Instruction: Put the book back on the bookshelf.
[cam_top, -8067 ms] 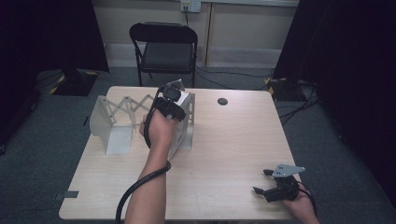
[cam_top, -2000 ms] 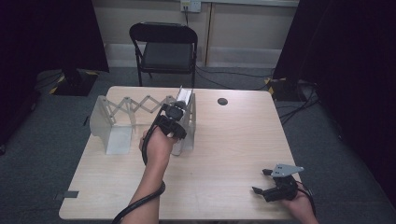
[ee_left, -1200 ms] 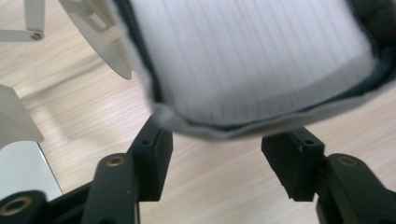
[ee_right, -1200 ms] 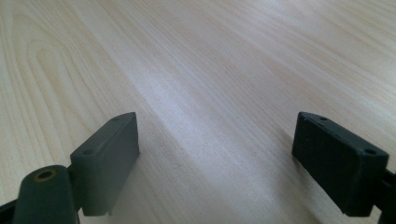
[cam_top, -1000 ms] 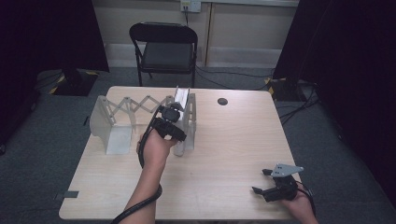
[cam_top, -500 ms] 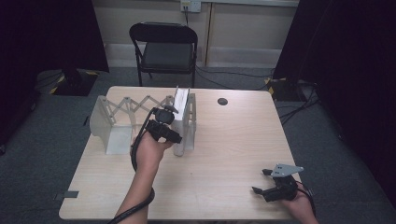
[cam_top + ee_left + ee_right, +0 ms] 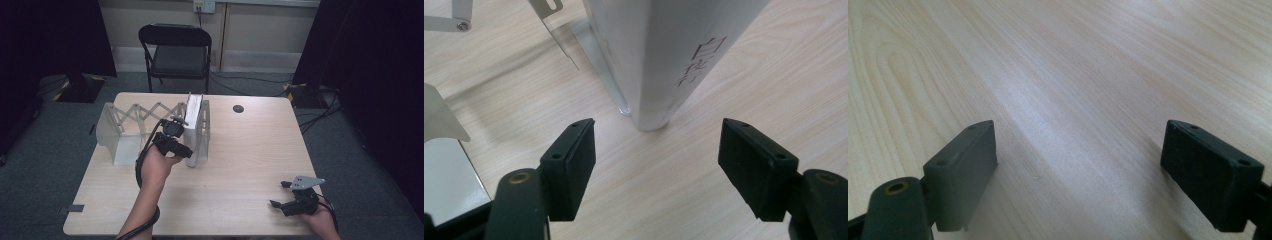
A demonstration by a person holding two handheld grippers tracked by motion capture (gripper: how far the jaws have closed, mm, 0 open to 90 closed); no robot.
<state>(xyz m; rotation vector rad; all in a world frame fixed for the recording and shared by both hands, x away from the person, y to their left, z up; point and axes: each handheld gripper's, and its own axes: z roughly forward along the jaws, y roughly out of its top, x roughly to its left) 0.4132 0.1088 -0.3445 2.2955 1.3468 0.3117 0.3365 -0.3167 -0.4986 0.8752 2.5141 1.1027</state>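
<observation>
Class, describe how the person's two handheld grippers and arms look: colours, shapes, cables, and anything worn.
Both grippers are black with two flat, blocky fingers, each showing small screw holes. The left gripper trails a thick black cable along the bare forearm. The right gripper carries a grey three-cornered plate on top and a black cable. No sleeves are visible.
</observation>
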